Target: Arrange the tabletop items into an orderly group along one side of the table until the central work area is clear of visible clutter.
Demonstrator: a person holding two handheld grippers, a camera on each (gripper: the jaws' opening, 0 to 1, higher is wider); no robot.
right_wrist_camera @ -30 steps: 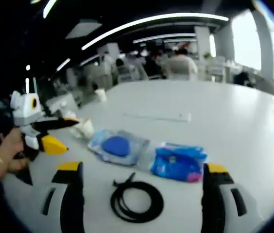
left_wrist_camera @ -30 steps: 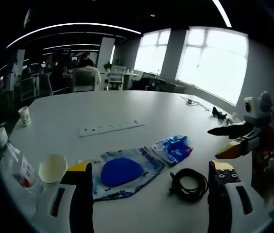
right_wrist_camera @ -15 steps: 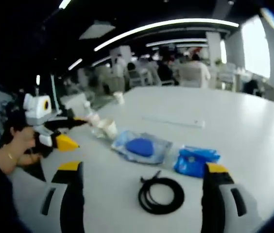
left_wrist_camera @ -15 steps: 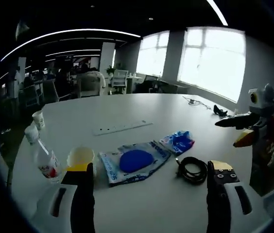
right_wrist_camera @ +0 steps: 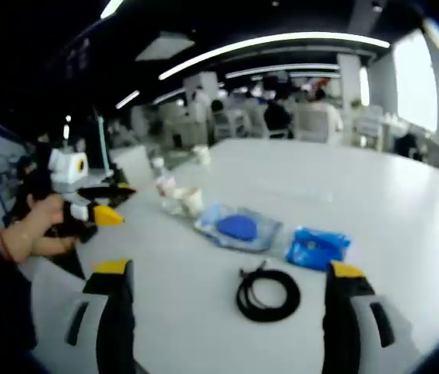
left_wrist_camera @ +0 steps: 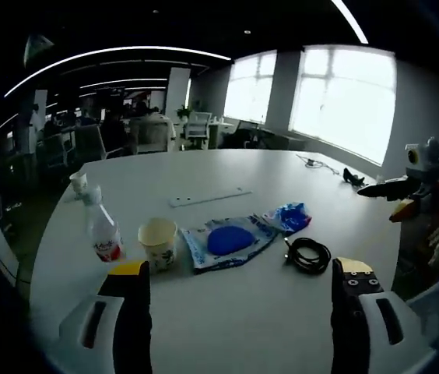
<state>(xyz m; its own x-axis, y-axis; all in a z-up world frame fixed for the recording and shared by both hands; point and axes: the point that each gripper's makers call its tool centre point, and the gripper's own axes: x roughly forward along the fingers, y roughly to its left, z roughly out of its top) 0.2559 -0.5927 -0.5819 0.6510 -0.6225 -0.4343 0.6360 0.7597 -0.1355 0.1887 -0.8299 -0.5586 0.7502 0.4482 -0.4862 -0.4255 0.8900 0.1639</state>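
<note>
My left gripper (left_wrist_camera: 243,267) stands open over the near table edge, nothing between its jaws. Ahead in a loose row lie a water bottle (left_wrist_camera: 104,234), a paper cup (left_wrist_camera: 158,241), a clear bag holding a blue pad (left_wrist_camera: 231,240), a blue packet (left_wrist_camera: 289,216) and a black cable coil (left_wrist_camera: 308,255). My right gripper (right_wrist_camera: 228,269) is open too, above the table edge with the cable coil (right_wrist_camera: 268,294) just beyond it. Farther off are the blue packet (right_wrist_camera: 317,248), the clear bag (right_wrist_camera: 239,227), the cup (right_wrist_camera: 192,201) and the bottle (right_wrist_camera: 165,187).
A white power strip (left_wrist_camera: 208,197) lies mid-table beyond the row. A small paper cup (left_wrist_camera: 78,181) stands at the far left edge. A small black item (left_wrist_camera: 350,178) and a thin cord (left_wrist_camera: 309,162) lie near the window side. Office chairs and seated people fill the background.
Both cameras have pulled back from the table, so the items look smaller and farther. The bottle and cup have come fully into the left gripper view. The items themselves have not moved.
</note>
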